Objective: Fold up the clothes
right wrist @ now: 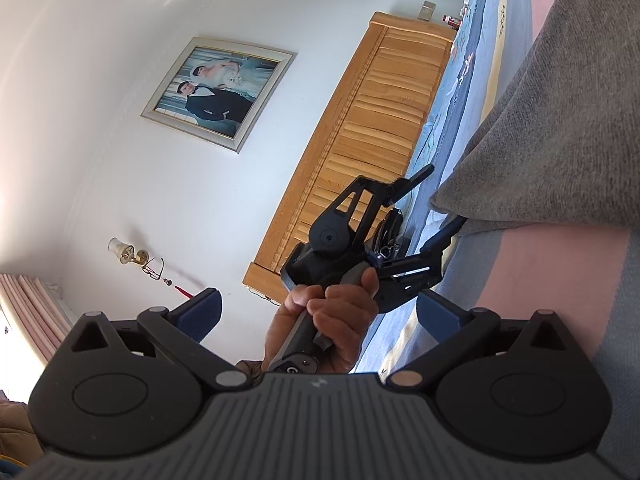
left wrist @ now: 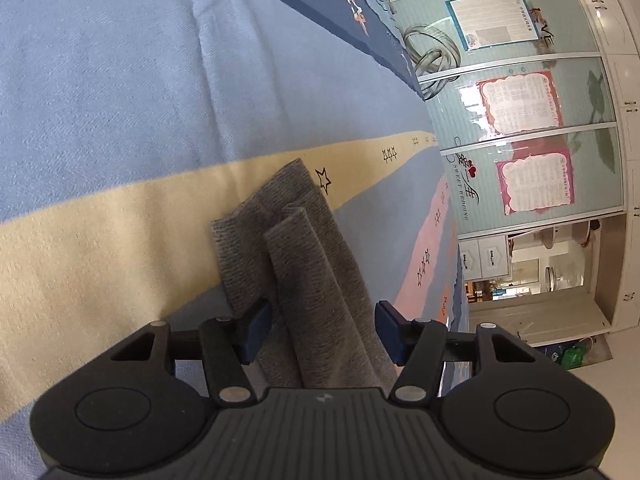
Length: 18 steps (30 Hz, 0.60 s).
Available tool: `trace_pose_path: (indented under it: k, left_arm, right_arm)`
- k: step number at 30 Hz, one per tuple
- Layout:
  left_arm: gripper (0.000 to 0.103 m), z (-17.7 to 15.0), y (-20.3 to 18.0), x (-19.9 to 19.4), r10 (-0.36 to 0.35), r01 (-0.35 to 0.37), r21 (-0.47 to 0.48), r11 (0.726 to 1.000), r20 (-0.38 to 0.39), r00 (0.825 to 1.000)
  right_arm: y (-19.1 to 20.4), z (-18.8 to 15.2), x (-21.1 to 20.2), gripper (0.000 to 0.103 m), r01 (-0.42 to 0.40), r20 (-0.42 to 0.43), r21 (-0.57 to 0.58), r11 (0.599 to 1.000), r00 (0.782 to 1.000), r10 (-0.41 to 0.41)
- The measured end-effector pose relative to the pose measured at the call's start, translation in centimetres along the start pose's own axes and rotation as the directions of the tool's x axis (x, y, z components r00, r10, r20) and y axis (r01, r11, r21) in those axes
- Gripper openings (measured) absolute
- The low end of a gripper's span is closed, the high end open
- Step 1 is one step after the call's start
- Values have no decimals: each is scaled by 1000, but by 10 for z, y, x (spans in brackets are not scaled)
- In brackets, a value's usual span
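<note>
A: Where's the garment?

B: Grey knit garment (left wrist: 304,264) lies on the bed (left wrist: 120,112), across the cream stripe (left wrist: 100,248) and running back toward the camera from it. Partly folded: one flap doubled over on top, with a raised ridge along the middle.

A: Left tongs?

B: Left tongs (left wrist: 320,330) released. Pads (left wrist: 256,330) stand either side of the near end of the garment, with a clear gap on the far side. The near-side pad is close to the cloth or touching it; can't tell which. Nothing clamped.

A: Right?

B: Right tongs (right wrist: 318,314) spread wide and empty, aimed mostly at the wall beyond the bed. That view shows the person's hand (right wrist: 332,320) gripping the other tool's handle, and the grey cloth draped high on the side away from the wooden headboard (right wrist: 360,128).

A: Handling?

B: I'd expect it to be light, limp and soft, with no stiffness, so it sags wherever unsupported. The knit looks grippy enough that slip risk is low. Not fragile. The main risk is catching one layer and peeling the fold open.

A: Grip point?

B: Pinch at an edge or corner, through all layers. The doubled ridge, just on the camera side of the stripe, gives the thickest bite. Grab mid-panel and it just bunches.
</note>
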<state>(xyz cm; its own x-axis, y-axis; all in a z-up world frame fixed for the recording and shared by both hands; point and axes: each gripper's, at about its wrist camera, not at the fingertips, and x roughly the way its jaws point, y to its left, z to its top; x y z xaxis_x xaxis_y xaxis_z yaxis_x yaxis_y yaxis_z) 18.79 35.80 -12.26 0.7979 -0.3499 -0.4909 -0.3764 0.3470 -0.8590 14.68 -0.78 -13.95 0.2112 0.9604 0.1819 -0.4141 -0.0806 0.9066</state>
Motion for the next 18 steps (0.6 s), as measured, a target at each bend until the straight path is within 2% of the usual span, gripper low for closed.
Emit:
trace_pose_path:
  k: [2,5,12,15,17,18]
  left_arm:
    - [64,-1,-1,1,0,0,-22,1000,9,1000]
    - [64,-1,4,6,-23,26,-83,996,33,999]
    - [65,-7,16,13,-140,169,-197,966,153,978]
    - [65,-8,11,8,-149,173,-131,976,176,973]
    - [65,-5,2,5,-104,111,-24,994,192,976]
    - [58,-3,-3,7,-73,70,22,997,187,980]
  right_arm:
    - [1,0,0,103,0,0,0,1000,1000,0]
    - [1,0,1,103,1,0,0,1000,1000,-1]
    - [2,0,2,103,1,-2,-1,1000,1000,-1]
    - [2,0,2,103,1,-1,0,1000,1000,-1]
    - [1,0,2,103,1,-2,-2,1000,1000,-1]
    - [1,0,2,103,2,-3,-2,1000,1000,-2]
